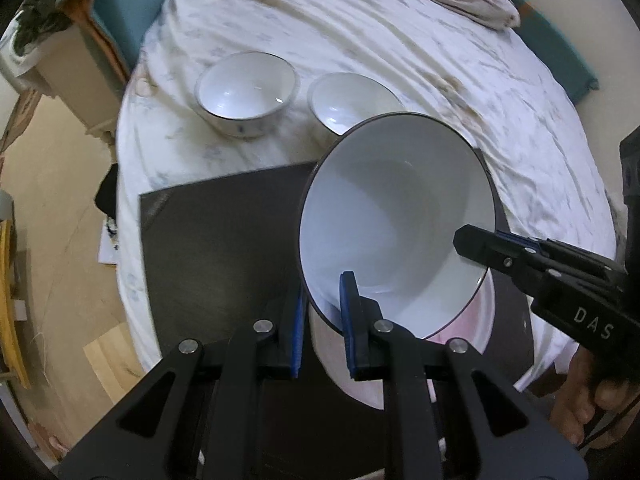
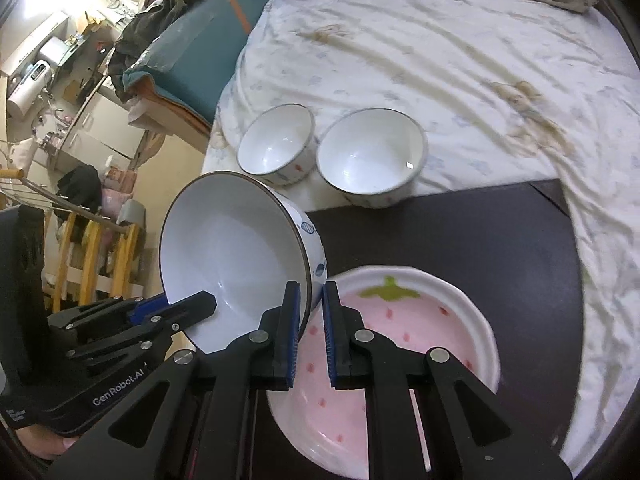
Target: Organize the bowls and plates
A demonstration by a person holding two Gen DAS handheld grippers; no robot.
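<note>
1. The large white glazed ceramic bowl (image 1: 396, 216) is looking glossy and smooth.
2. The pink strawberry-patterned ceramic plate (image 2: 420, 320) is shining.
3. The crumpled white cloth sheet (image 1: 400, 52) is appearing matt.
4. The flat black board (image 1: 224, 240) is appearing dull.

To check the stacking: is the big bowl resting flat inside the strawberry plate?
No, the big bowl is held tilted above the strawberry plate, with both grippers clamped on its rim.

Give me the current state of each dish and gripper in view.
Large white dark-rimmed bowl: lifted, tilted, gripped at the rim on two sides.
Pink strawberry-pattern plate: flat on the dark board, empty.
Two small white bowls: upright on the bedsheet, side by side, empty.
Left gripper: shut on the large bowl's rim.
Right gripper: shut on the rim.
</note>
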